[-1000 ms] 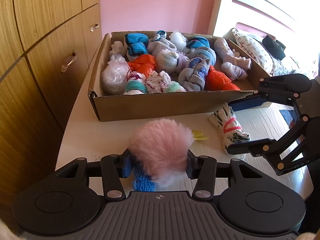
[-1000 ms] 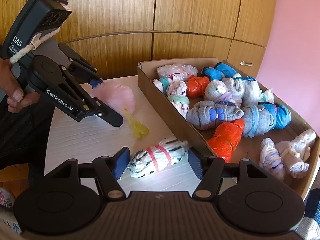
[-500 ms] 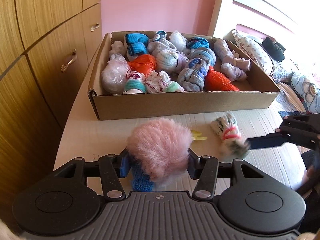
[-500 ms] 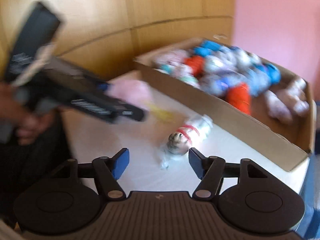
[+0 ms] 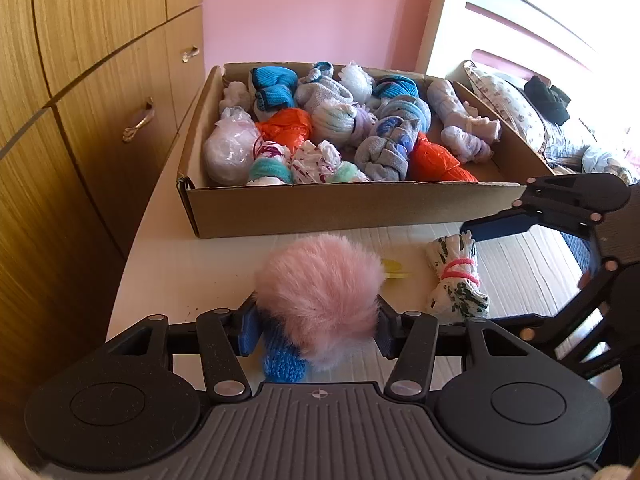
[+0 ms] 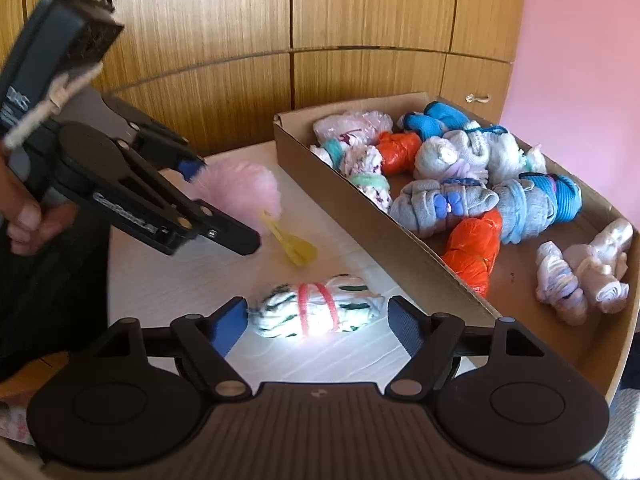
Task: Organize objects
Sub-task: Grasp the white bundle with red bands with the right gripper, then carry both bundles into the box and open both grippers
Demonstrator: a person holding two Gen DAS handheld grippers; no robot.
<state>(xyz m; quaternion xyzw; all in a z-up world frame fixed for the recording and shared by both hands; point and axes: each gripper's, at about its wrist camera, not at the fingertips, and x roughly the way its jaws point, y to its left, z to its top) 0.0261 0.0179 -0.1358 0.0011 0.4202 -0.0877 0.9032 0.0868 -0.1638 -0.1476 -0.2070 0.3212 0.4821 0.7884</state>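
pink fluffy pompom (image 5: 320, 280); white bundle (image 6: 316, 312) green-streaked, pink bands; brown box (image 5: 340, 210)

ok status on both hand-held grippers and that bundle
Left hand-held gripper shut on pink pompom. Right opening, striped bundle between, unpinched. Path to box clear.

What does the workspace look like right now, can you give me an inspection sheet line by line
Surface: white table, mostly bare.
Job's things: cardboard box full of rolled bundles; white bundle with pink band on the table; pink fluffy item.
Clutter: yellow clip.
Grippers: left gripper shut on the pink fluffy item; right gripper opening, bundle between its jaws, untouched.
Cables: nothing seen.
Surroundings: wooden cabinets, pink wall, bed.
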